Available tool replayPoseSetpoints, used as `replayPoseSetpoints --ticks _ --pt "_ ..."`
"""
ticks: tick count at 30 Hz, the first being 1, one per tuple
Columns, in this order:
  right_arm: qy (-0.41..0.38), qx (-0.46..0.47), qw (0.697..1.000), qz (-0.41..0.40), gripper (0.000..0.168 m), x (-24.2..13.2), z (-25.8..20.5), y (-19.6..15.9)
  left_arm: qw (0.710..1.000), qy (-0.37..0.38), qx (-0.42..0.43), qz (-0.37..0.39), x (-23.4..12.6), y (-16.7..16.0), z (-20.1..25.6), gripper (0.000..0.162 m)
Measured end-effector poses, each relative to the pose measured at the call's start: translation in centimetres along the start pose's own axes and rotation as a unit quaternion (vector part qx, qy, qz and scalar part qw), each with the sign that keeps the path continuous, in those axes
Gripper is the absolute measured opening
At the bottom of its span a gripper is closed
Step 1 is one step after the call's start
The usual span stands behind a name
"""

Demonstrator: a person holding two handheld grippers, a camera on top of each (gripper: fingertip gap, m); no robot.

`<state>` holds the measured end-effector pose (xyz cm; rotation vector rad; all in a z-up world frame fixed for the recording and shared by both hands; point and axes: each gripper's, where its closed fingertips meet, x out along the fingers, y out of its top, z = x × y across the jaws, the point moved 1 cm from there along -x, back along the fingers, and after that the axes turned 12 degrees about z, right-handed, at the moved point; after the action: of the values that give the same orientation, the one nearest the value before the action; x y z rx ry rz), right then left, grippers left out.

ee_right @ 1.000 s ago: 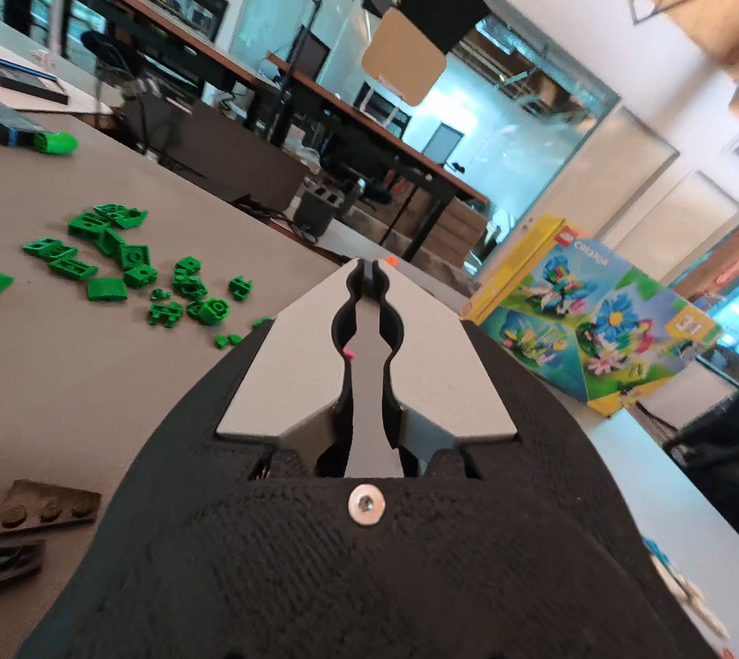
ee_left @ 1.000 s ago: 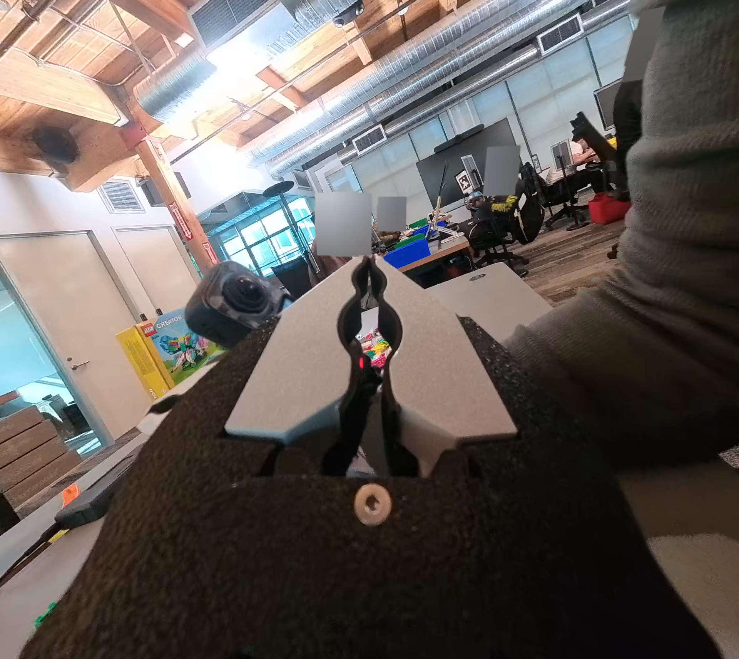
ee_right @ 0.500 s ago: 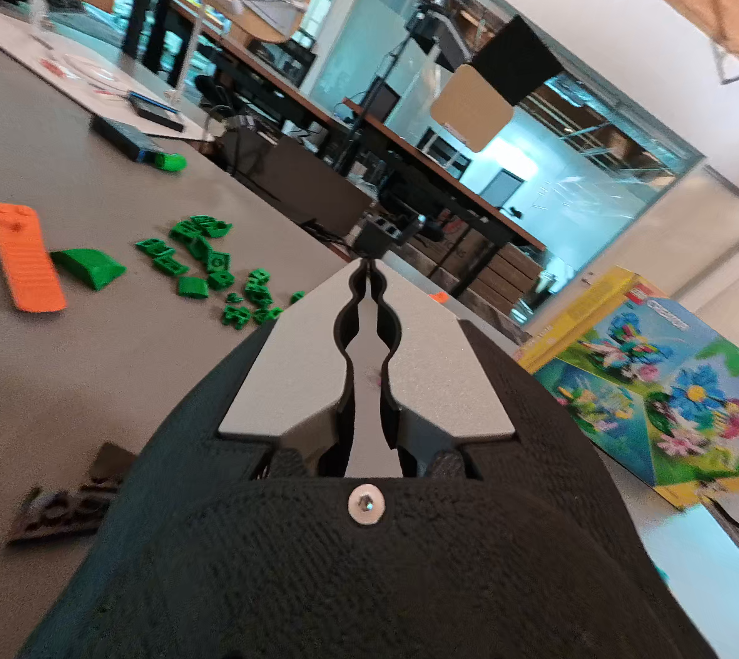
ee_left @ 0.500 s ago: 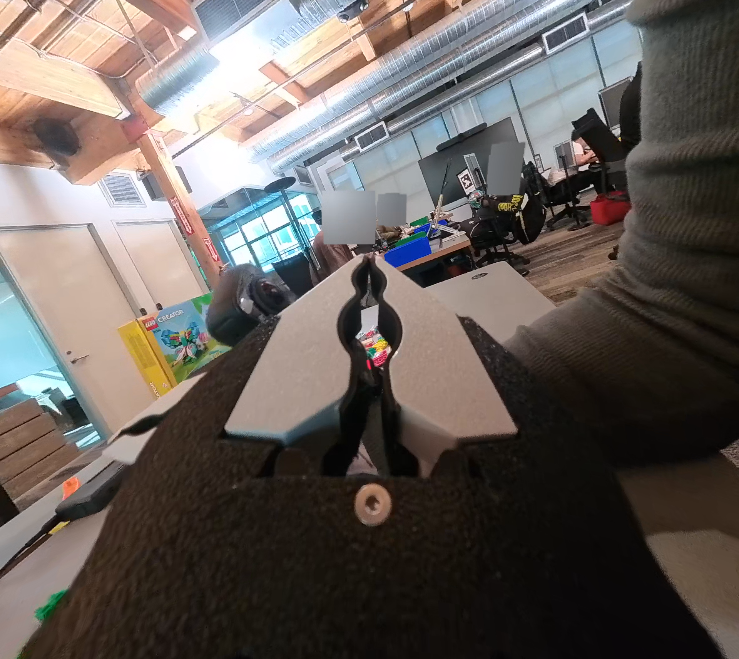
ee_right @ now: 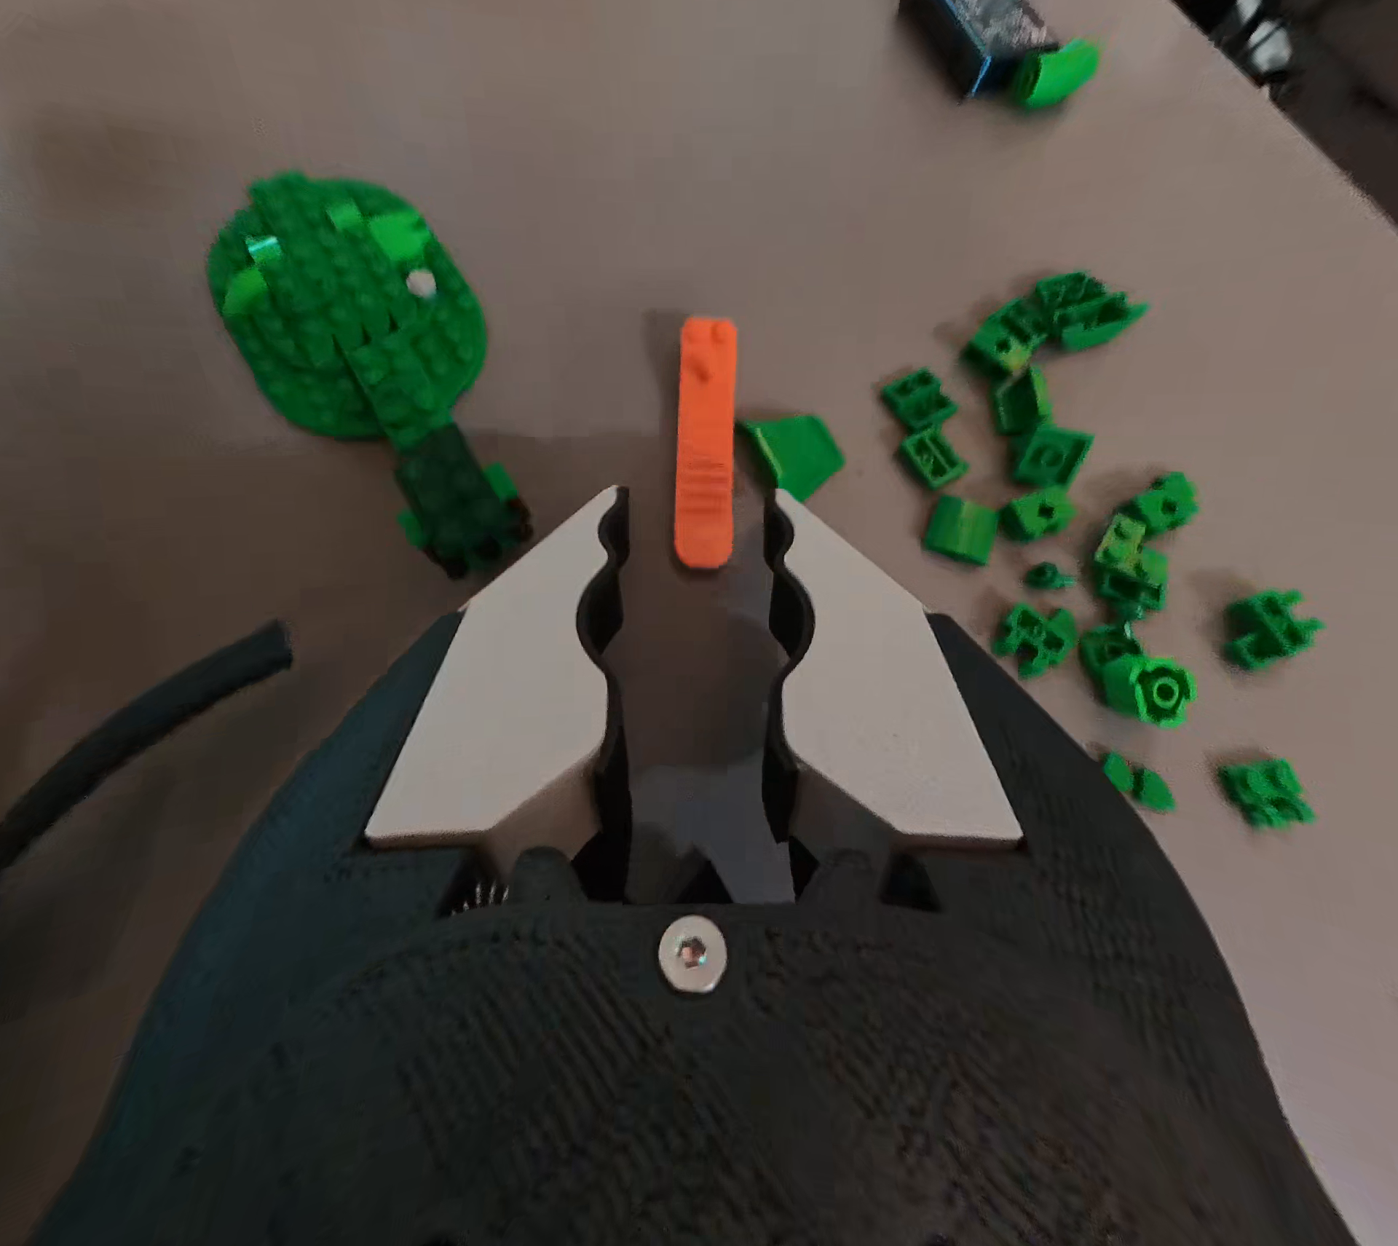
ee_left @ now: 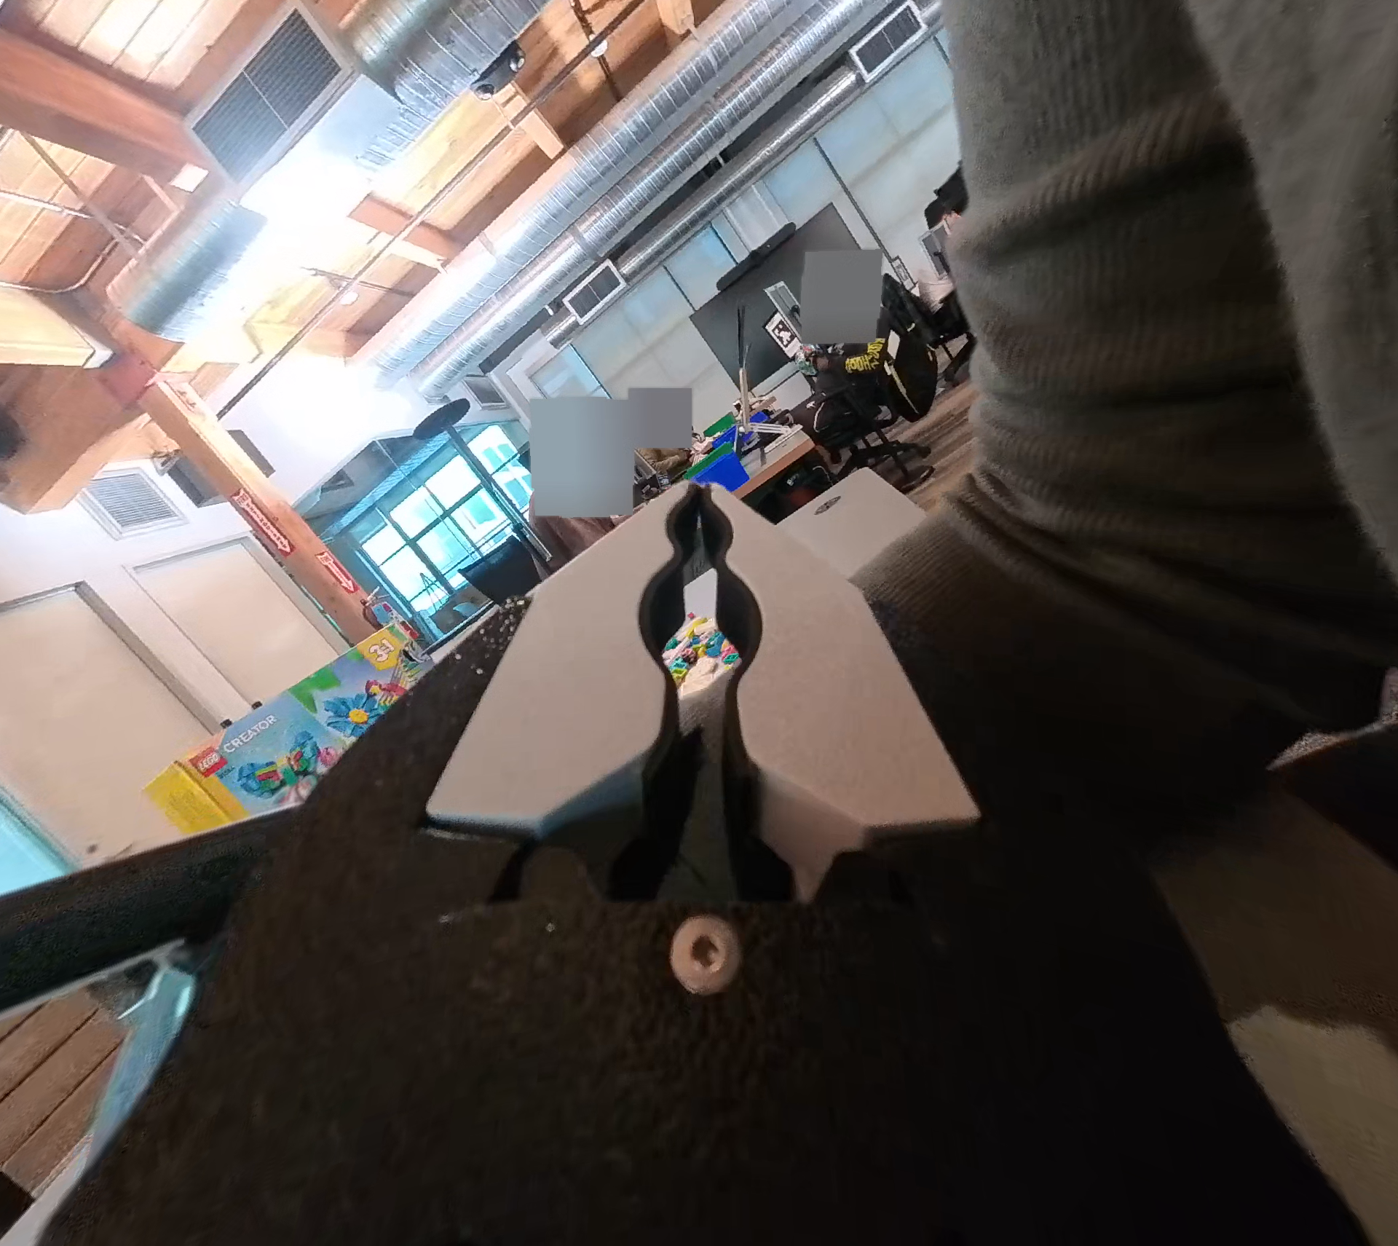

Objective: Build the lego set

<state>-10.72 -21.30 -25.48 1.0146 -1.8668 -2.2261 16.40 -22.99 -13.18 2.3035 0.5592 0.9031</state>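
Two grey fingers of my left gripper (ee_left: 702,504) point up across the room, tips pressed together with only the wavy slot between them; I see nothing pinched there. Through that slot shows a far-off heap of many-coloured bricks (ee_left: 700,651). A grey-green sleeve (ee_left: 1135,317) fills the right side, and the yellow lego box (ee_left: 287,756) stands low at the left, beyond my black housing.

In the right wrist view my right gripper (ee_right: 697,500) looks down on the brown table (ee_right: 605,75), fingers spread wide and holding nothing. The orange brick separator (ee_right: 705,445) lies flat on the table, its near end showing between my fingertips. Left of it lies the built green leaf (ee_right: 348,324) with its dark stem (ee_right: 454,498) toward me. Just right of the separator sits a green slope piece (ee_right: 794,453), and further right the loose green bricks (ee_right: 1074,529) are scattered. A black cable (ee_right: 136,718) curves in at the left
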Motion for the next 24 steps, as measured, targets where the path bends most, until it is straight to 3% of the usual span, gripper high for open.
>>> replayPoseSetpoints --ticks 3,6,11,14,18,22,24 --pt "0.001 -0.016 1.000 -0.021 0.034 0.8 0.2 0.1 1.000 0.002 -0.007 0.005 -0.1 0.1 -0.2 0.000" --pt "0.018 -0.017 0.999 -0.023 0.016 1.2 -0.4 0.1 1.000 0.009 -0.008 0.001 -0.1 -0.1 -0.6 0.000" --pt "0.001 -0.028 1.000 -0.013 0.015 0.4 -0.6 0.2 1.000 0.015 -0.009 -0.001 -0.1 -0.1 -0.8 0.000" --pt "-0.018 -0.026 0.999 0.039 0.014 -1.1 -0.4 1.5 1.000 0.015 -0.008 -0.005 0.0 -0.2 -0.8 0.000" --pt "-0.143 -0.033 0.985 0.091 0.014 -4.7 3.9 2.5 1.000 0.020 -0.006 -0.011 -0.1 -0.4 -0.9 0.000" --pt "-0.344 0.036 0.931 0.118 0.014 -10.3 10.2 1.2 0.999 0.029 -0.013 -0.012 -0.2 -0.5 -1.3 0.000" --pt "-0.397 0.073 0.910 0.096 0.014 -12.0 11.9 -0.6 0.999 0.031 -0.016 -0.013 -0.3 -0.5 -1.4 0.000"
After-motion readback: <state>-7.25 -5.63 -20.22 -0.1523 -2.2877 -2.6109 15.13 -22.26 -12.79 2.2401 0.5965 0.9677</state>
